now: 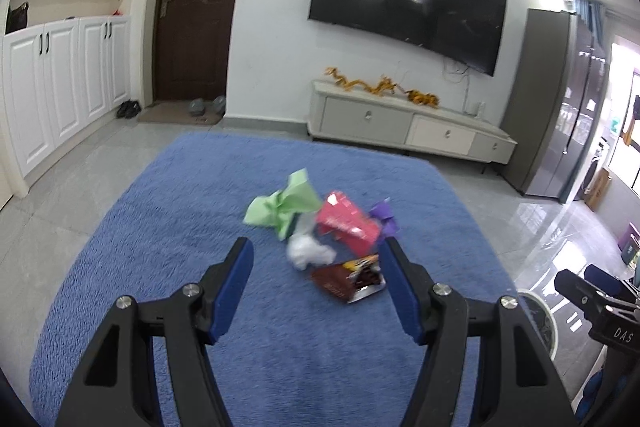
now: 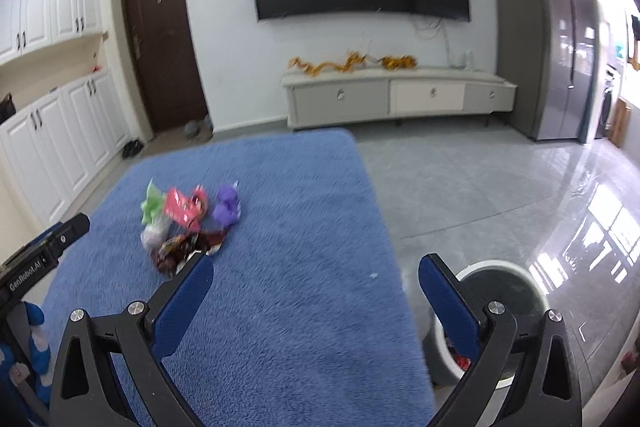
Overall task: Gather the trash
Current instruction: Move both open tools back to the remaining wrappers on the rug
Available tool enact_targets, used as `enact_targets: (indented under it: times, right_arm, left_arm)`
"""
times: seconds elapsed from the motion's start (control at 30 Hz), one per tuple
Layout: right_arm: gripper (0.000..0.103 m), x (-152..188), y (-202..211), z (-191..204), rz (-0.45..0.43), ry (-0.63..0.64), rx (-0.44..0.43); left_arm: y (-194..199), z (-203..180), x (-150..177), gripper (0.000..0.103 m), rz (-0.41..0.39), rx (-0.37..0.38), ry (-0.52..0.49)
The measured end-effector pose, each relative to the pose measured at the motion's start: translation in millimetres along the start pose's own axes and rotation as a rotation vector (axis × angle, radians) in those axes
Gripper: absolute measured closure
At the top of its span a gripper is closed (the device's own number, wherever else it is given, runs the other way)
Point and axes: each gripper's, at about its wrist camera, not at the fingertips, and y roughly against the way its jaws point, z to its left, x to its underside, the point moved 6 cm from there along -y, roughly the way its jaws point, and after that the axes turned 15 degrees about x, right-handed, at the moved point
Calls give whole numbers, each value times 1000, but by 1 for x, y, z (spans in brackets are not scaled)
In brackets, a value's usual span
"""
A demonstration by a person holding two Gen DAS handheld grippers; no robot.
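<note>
L gripper (image 1: 317,269) is spread wide w/ nothing between its blue pads, held above the blue rug (image 1: 168,227) and aimed straight at the trash pile: green paper (image 1: 286,205), pink box (image 1: 347,223), purple scrap (image 1: 385,215), white wad (image 1: 310,253) and brown snack wrapper (image 1: 348,277), all bunched together mid-rug. R gripper (image 2: 316,267) is also released and empty, hovering over the rug's right edge, pile off to its left. White bin (image 2: 496,311) sits on the floor just beside the rug, partly behind the R gripper's right finger.

"DAS" marks the right gripper (image 1: 576,285); "GenRobot.AI" the left gripper (image 2: 74,227) (both partly cut).
</note>
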Motion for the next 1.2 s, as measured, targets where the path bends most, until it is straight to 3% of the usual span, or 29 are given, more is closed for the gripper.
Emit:
enact_targets:
  times: [0.73, 1.2]
  right_arm:
    - [0, 4, -58, 48, 108, 87, -109]
    - [15, 6, -71, 68, 141, 122, -152]
  left_arm:
    - [-64, 41, 19, 40, 131, -6, 70]
    - [-84, 55, 29, 40, 216, -16, 115]
